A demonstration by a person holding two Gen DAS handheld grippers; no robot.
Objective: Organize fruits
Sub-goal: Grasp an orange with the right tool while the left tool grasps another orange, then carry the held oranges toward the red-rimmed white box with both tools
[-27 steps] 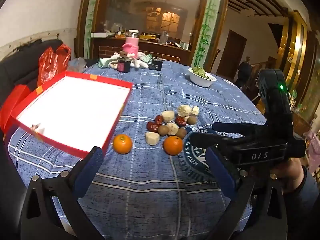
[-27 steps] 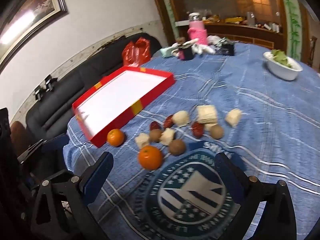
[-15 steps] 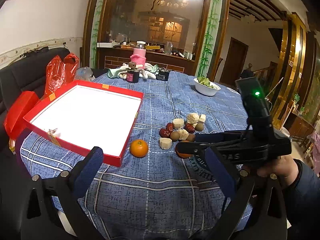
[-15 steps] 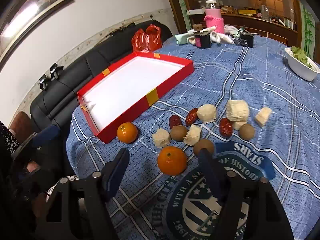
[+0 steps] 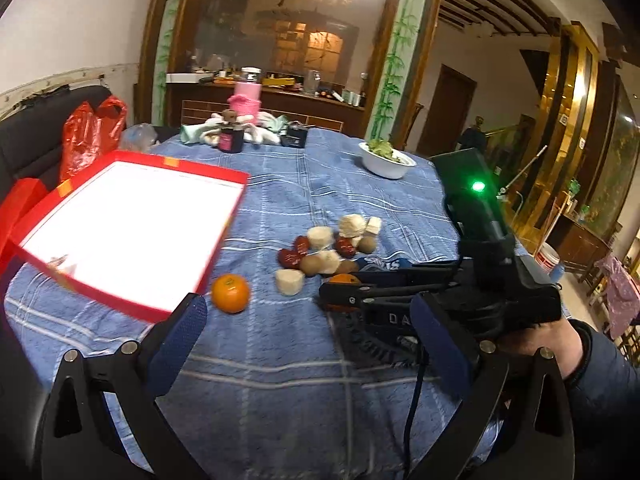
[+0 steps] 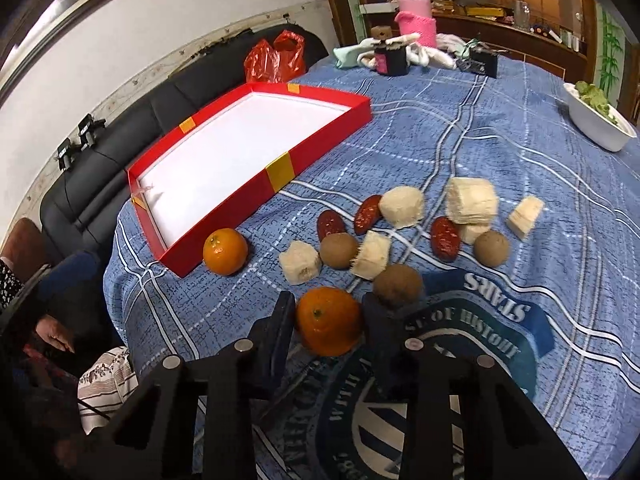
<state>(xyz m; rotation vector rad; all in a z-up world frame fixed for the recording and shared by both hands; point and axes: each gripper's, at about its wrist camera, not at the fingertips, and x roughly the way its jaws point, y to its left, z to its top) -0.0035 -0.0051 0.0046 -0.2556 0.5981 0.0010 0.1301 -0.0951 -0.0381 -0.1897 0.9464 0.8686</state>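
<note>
Two oranges on the worktop [image 6: 520, 128]. Near orange [image 6: 329, 320] sits between the right tongs [image 6: 326, 322], stem end facing the camera; round, no long axis. Fingers [image 6: 280, 332] flank it closely, contact not clear, so can't tell if clamped. Second orange [image 6: 225, 251] touches the red tray [image 6: 280, 174] wall. Left tongs [image 5: 306, 334] hang wide apart, holding nothing. Red dates [image 6: 444, 238], long axes mixed, lie among brown fruits and pale chunks just beyond. Cloth print reads "STARS", "OF HISTORY".
</note>
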